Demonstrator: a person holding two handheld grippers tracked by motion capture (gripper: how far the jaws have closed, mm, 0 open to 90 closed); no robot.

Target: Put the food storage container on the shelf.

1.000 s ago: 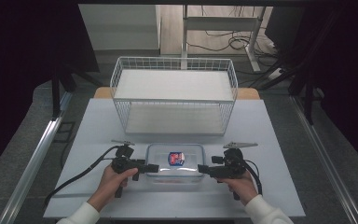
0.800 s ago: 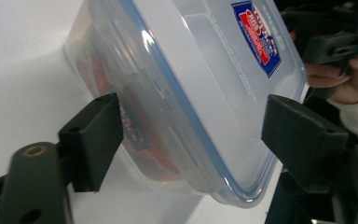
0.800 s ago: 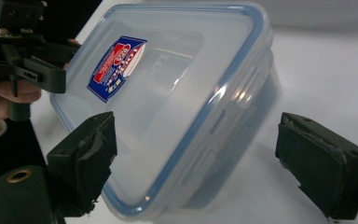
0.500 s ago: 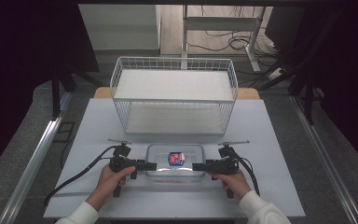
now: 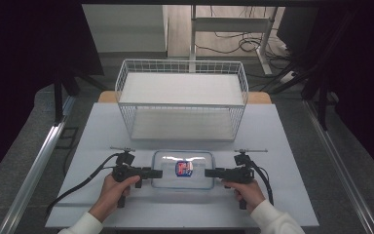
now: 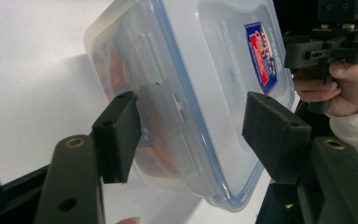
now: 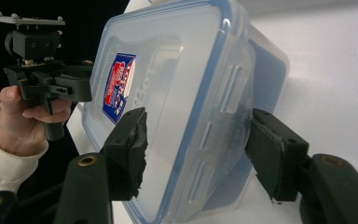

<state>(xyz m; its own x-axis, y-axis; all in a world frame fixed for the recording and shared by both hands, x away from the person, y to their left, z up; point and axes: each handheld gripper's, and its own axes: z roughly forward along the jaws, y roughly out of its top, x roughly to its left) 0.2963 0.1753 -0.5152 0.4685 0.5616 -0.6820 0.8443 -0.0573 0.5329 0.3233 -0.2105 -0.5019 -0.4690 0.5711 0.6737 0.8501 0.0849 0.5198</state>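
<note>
- A white table (image 5: 272, 131) sits in a dim room with dark floor on either side; bare tabletop lies left and right of the hands.
- The clear lidded container (image 5: 182, 169) lies flat near the table's front edge, midway across, with a strip of bare table before it.
- It has rounded corners, a blue-trimmed lid, side latches and a red-and-blue label; something orange shows inside.
- The left gripper (image 5: 152, 172) straddles its left end and the right gripper (image 5: 210, 172) its right end; both pairs of jaws have just been closing, and whether the pads press yet I cannot tell.
- The white wire basket (image 5: 182, 105) stands just behind, its front wall near the container's far edge.
</note>
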